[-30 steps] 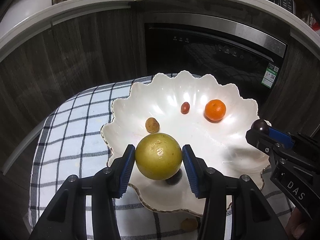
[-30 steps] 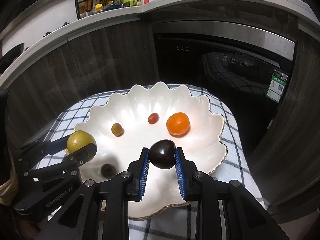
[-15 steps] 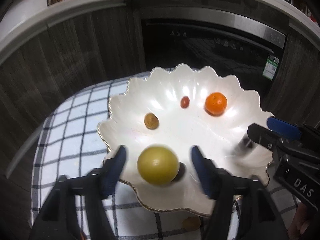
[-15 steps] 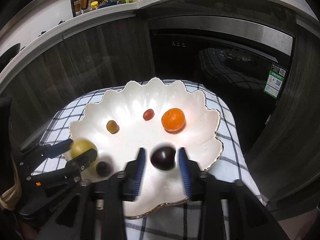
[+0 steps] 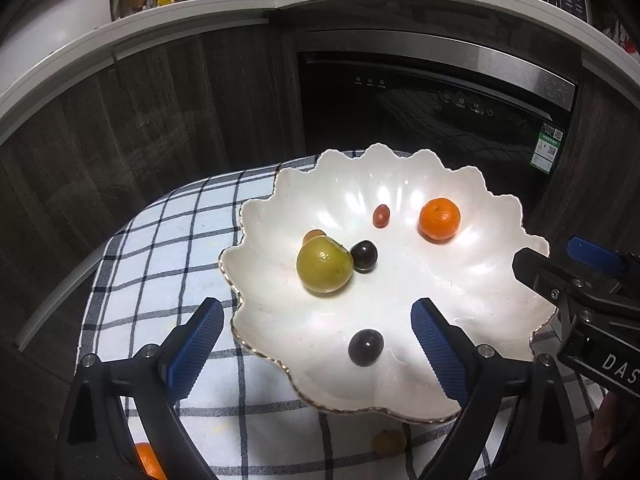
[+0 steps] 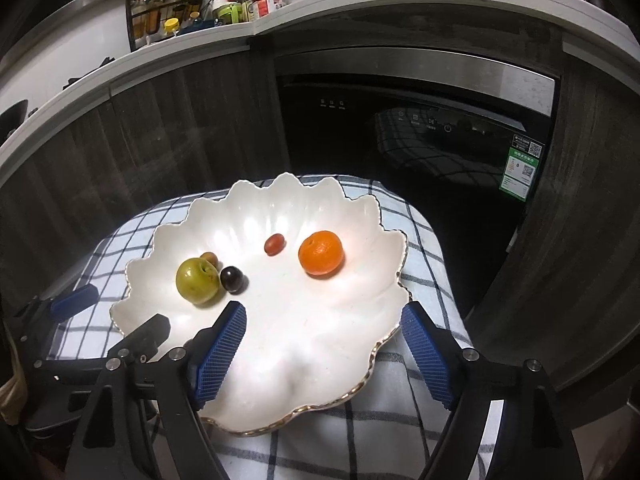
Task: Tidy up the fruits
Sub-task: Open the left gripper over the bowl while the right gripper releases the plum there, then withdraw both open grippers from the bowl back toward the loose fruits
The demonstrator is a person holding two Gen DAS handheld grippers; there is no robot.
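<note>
A white scalloped plate [image 5: 500, 280] [image 6: 360, 320] lies on a checked cloth. On it rest a yellow-green fruit [image 5: 325, 265] [image 6: 197, 280], a dark plum [image 5: 363, 255] [image 6: 231, 279] touching it, a small brown fruit [image 5: 314, 235] behind it, a small red fruit [image 5: 381, 215] [image 6: 274, 244] and an orange [image 5: 439, 218] [image 6: 321, 257]. A second dark plum [image 5: 365, 347] sits near the plate's front. My left gripper [image 5: 318, 312] [image 6: 116, 316] hangs over the front rim, jaws opening, gripping nothing. My right gripper [image 6: 322, 314] [image 5: 548, 254] is over the right rim, jaws opening and empty.
The checked cloth [image 5: 168, 248] covers a small table in front of dark cabinets and a black oven [image 5: 420, 112]. A brown fruit [image 5: 390, 442] and an orange fruit [image 5: 146, 460] lie on the cloth in front of the plate. A worktop holds bottles [image 6: 208, 4].
Both grippers opened wide. The left let go of the yellow-green fruit and the right let go of the dark plum; both fruits now lie side by side in the plate.
</note>
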